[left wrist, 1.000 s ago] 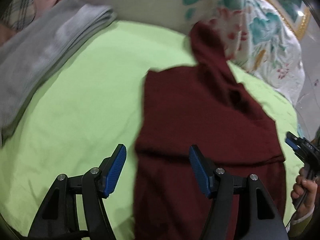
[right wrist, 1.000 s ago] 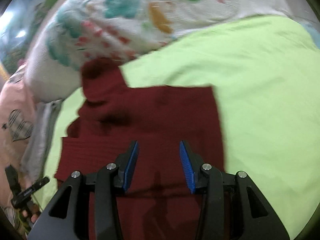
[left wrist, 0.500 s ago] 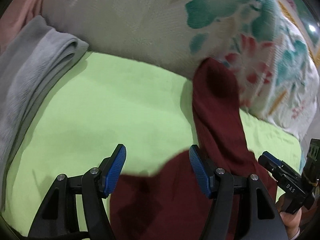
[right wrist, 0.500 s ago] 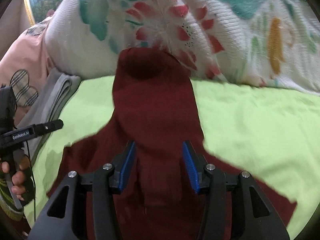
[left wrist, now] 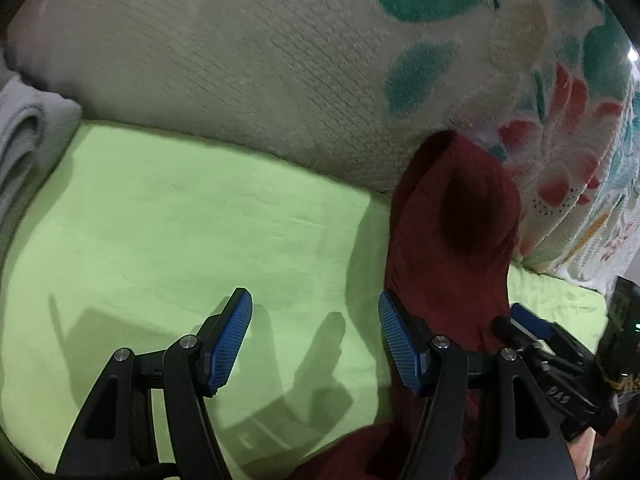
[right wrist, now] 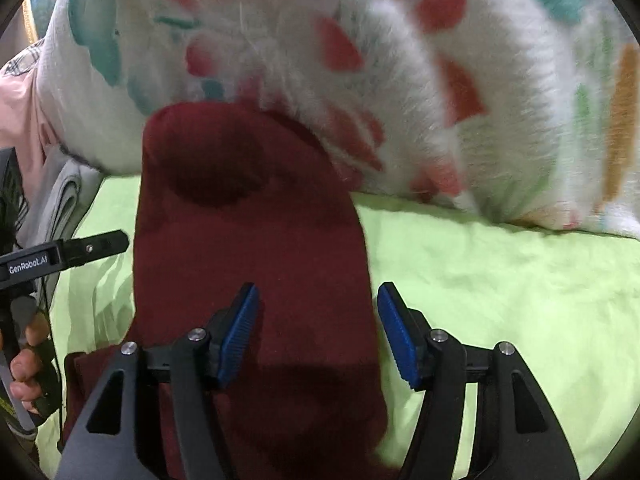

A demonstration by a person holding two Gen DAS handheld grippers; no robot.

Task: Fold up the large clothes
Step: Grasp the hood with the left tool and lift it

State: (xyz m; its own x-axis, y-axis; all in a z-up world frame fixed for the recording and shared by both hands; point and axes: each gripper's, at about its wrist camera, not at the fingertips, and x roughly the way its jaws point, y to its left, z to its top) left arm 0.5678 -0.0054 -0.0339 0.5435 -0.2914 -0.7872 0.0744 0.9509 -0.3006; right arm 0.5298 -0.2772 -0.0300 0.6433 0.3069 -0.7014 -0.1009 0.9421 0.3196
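A dark red garment lies on the light green sheet, and one long narrow part of it reaches up against the floral blanket. My right gripper hovers over that narrow part with its jaws opening; the cloth's right edge runs beneath the gap and the pads press on nothing. My left gripper is open over bare green sheet, just left of the garment. The right gripper shows at the garment's other side. A hand holds the left gripper.
A thick white floral blanket is bunched along the far side of the bed. A folded grey cloth lies at the left edge, and a pink fabric behind it.
Both grippers have moved forward from the garment's body towards the blanket, so the narrow red part now fills the views. The right jaws have widened. The left jaws are unchanged.
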